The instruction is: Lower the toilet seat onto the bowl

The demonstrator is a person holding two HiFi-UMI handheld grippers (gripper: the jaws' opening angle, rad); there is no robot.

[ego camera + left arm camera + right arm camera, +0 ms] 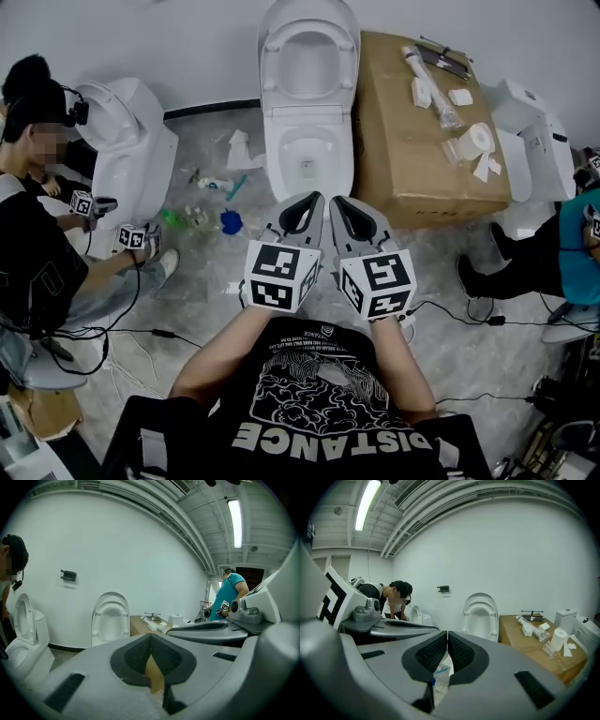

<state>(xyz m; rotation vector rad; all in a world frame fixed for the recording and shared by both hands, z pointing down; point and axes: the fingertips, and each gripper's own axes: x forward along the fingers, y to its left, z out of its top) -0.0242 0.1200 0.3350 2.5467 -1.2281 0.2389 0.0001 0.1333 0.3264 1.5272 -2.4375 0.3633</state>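
Nearest the head camera is the wearer's black T-shirt (pixel 314 394), printed with a white graphic and, below it, the word DISTANCE in large white capitals; a smaller line of print above the graphic is too small to read. Both bare forearms reach forward from the shirt, each hand carrying one set of tongs. Left tongs (pixel 312 199) and right tongs (pixel 338 201) lie side by side, nearly touching, both pointed at the toilet (pixel 274 155). Each set bears a marker cube (pixel 279 275) with black-and-white square patterns and no legible lettering. In the left gripper view the left tongs (pixel 151 637) are fully closed, the ribbed pads meeting at the tips with nothing between them. In the right gripper view the right tongs (pixel 447 634) are likewise closed and empty. The toilet seat (pixel 307 52) is raised and stands upright with the lid against the white wall, above the open bowl and well apart from both tongs; it shows ahead in the left gripper view (pixel 111 620) and the right gripper view (pixel 479 616). A cardboard box (pixel 412 178) stands just beside the toilet, at picture right in the head view, with no readable print on it. A paper roll (pixel 480 139) and small white fittings lie on top of it. A second toilet (pixel 131 141) stands at picture left, its seat also raised, with a seated person (pixel 37 244) beside it. Litter and black cables lie on the grey floor (pixel 206 281).
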